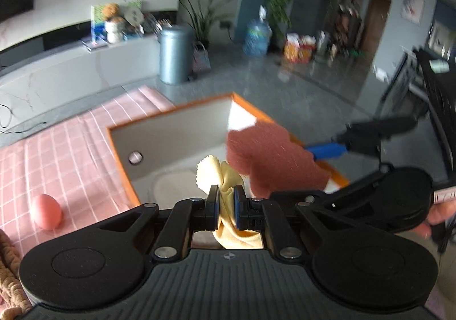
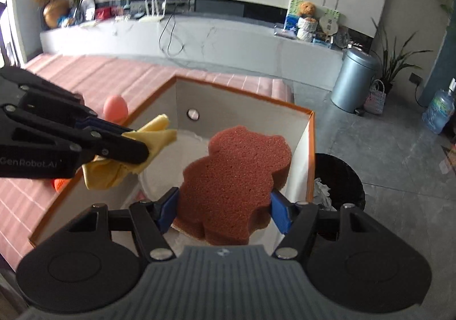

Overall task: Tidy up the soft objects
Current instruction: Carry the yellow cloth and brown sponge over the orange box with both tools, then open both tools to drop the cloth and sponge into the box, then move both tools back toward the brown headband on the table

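Note:
My left gripper [image 1: 227,206] is shut on a bunched yellow cloth [image 1: 216,174], which hangs over the open orange-rimmed box [image 1: 171,132]. In the right wrist view the left gripper [image 2: 139,153] comes in from the left with the yellow cloth [image 2: 154,135] above the box's near-left side. My right gripper [image 2: 223,210] is shut on a bear-shaped reddish-brown sponge [image 2: 236,174], its blue pads pressing both sides, held above the box [image 2: 245,109]. The sponge [image 1: 270,155] also shows in the left wrist view, with a blue pad of the right gripper [image 1: 327,150] behind it.
The box stands on a pink checked cloth [image 1: 65,149] with a pink egg-shaped toy [image 1: 47,211] on it. A brown knitted item [image 1: 8,271] lies at the lower left. A black waste bin [image 2: 339,177] stands beside the box, a silver bin [image 2: 354,83] farther off.

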A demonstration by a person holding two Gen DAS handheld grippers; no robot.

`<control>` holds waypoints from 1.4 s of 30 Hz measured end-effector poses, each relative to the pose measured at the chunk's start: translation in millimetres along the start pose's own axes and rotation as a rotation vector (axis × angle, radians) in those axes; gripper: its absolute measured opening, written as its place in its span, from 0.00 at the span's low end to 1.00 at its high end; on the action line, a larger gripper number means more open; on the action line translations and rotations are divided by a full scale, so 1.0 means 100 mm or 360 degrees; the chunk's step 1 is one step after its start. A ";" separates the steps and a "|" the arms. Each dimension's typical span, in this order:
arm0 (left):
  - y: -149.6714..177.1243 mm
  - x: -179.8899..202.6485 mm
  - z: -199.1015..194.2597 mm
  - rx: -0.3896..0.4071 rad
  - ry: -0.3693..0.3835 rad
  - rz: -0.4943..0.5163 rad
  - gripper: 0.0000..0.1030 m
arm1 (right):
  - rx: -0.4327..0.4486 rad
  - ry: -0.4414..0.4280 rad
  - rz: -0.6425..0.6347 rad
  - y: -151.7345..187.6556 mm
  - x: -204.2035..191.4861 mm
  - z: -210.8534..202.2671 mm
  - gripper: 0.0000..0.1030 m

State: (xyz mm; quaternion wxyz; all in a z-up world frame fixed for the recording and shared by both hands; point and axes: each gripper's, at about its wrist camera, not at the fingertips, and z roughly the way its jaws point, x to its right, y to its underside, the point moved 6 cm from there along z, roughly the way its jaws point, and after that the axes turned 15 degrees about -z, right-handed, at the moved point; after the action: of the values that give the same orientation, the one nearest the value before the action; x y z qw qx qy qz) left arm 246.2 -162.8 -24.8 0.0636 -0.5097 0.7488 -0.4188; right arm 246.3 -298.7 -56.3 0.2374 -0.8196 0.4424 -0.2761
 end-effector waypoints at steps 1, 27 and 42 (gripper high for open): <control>0.05 0.02 0.06 -0.0034 -0.0002 0.0023 0.10 | -0.0029 -0.0020 -0.0022 0.03 -0.01 0.04 0.64; 0.50 0.12 0.43 -0.0475 -0.0271 0.0471 0.64 | -0.0300 -0.0062 -0.0294 0.24 -0.24 0.18 0.81; 0.34 0.18 0.11 -0.0269 -0.0190 0.0361 0.69 | -0.0201 0.0050 -0.0302 0.21 -0.22 -0.17 0.92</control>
State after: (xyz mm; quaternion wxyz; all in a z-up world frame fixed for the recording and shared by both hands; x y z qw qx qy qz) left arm 219.5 -179.5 -48.9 0.1118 -0.4494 0.8290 -0.3134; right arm 212.4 -292.5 -62.6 0.1512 -0.8666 0.3830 -0.2819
